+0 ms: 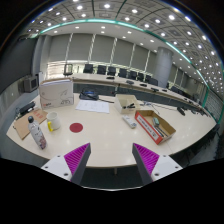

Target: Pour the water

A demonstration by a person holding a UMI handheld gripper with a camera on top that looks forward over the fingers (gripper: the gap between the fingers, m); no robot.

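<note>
My gripper [111,156] is held high above the near edge of a white table [105,135]. Its fingers, with magenta pads [76,157], stand wide open and hold nothing. Well ahead to the left, a bottle [38,133] with a purple label stands upright on the table. A small red round thing [77,127], which may be a cup or a lid, sits to the right of the bottle. Further right is a small pale object [129,122] that is too small to identify.
An open cardboard box [155,126] with red contents lies ahead to the right. A flat cardboard piece [22,126] lies at the far left, with a white box [57,94] and a laptop [90,95] at the table's back. Office desks and chairs fill the room beyond.
</note>
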